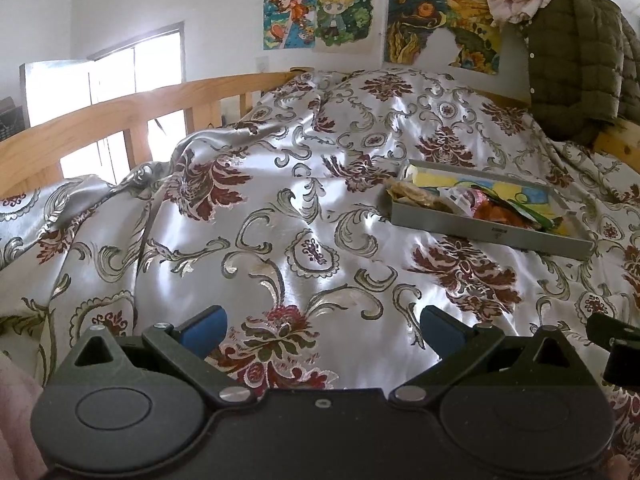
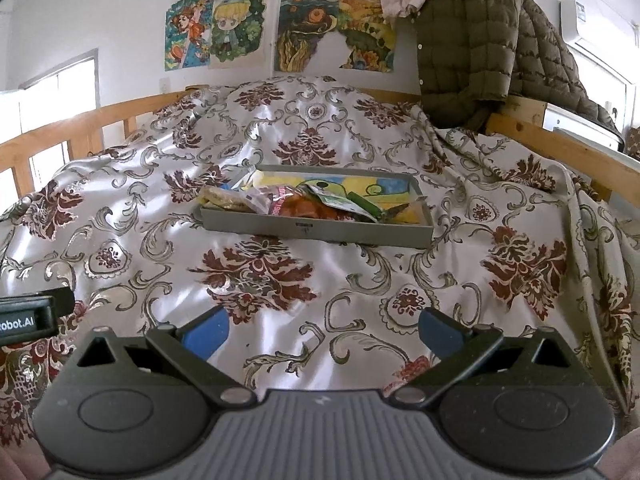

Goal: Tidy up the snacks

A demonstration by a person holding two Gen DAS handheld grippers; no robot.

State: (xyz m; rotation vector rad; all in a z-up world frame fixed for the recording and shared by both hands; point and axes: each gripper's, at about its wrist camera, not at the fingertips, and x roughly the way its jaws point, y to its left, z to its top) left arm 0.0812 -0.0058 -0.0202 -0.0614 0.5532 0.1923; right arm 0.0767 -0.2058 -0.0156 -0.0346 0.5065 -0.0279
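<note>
While both grippers, left [image 1: 322, 330] and right [image 2: 324, 330], hang wide open and empty over the cloth [image 2: 280, 320], snacks [image 2: 304, 202] sit heaped in the tray [image 2: 316, 232] ahead. Best I approach low, pinch one packet's edge, not the pile.

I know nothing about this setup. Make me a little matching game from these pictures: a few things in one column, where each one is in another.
Things:
1. grey tray
2. olive quilted jacket
3. cartoon drawings
4. snack packets

Places:
A. taped to the wall
B. inside the tray
C. draped over the wooden bed frame
D. lying on the patterned bedspread

Pairs: 1-D, 2-C, 3-A, 4-B
</note>
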